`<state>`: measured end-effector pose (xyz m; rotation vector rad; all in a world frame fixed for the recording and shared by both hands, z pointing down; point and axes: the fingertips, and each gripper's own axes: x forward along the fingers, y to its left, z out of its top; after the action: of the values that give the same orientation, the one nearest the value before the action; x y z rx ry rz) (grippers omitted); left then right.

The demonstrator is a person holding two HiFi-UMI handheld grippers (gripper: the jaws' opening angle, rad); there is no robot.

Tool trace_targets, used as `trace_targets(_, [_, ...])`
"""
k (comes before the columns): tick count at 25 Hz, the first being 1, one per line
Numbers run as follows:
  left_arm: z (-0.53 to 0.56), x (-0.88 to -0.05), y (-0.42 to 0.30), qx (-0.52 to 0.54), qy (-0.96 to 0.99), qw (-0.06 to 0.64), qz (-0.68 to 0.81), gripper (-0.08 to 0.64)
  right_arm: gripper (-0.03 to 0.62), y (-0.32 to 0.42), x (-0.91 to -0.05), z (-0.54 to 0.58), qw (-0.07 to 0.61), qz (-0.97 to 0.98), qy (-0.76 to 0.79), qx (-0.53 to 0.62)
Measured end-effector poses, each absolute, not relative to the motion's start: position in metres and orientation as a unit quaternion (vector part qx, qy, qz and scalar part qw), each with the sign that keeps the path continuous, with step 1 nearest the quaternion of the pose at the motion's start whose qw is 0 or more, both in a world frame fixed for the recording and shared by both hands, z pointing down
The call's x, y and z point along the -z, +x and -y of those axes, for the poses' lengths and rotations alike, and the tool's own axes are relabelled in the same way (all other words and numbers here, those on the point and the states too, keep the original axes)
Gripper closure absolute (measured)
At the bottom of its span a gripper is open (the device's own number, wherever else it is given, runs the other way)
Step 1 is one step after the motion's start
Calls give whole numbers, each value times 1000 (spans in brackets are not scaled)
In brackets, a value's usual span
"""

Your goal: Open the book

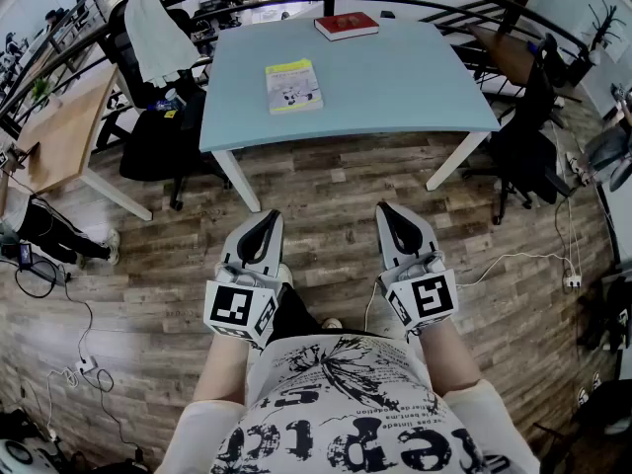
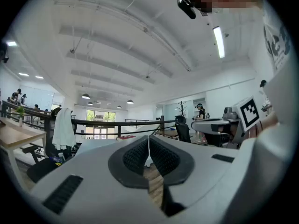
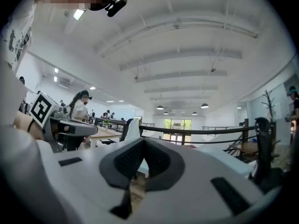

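While well apart from the flat yellow book [image 1: 293,86], ribbed left claw [image 1: 267,217] and right claw [image 1: 388,210] pressed together, empty.

Floor ahead: bare wood floor [image 1: 336,191] lies open from the left gripper [image 1: 269,215] and right gripper [image 1: 387,208] to the table [image 1: 395,87].
Tabletop: mostly bare; a yellow book [image 1: 293,85] left of middle, a red book [image 1: 346,25] at the far edge, well apart.
Under table: open between the two white legs [image 1: 237,179].
Left side: a black chair [image 1: 158,136] crowds the table's end; a wooden desk [image 1: 59,131] beyond.
Right side: a dark chair [image 1: 528,146] near the corner; a white cable [image 1: 513,258] on the floor.
Far side: a black railing [image 3: 205,130] behind the table.
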<state>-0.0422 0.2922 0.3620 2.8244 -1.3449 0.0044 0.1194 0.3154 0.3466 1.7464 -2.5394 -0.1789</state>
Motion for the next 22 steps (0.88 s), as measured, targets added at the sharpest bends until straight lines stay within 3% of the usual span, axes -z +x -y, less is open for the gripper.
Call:
trace_targets(13, [-290, -364, -31, -13, 904, 1, 428, 538, 581, 131, -357, -313, 14, 820, 572, 36])
trace_targets(22, [-257, -378, -25, -37, 901, 6, 433, 538, 581, 144, -383, -272, 40, 810, 585, 16])
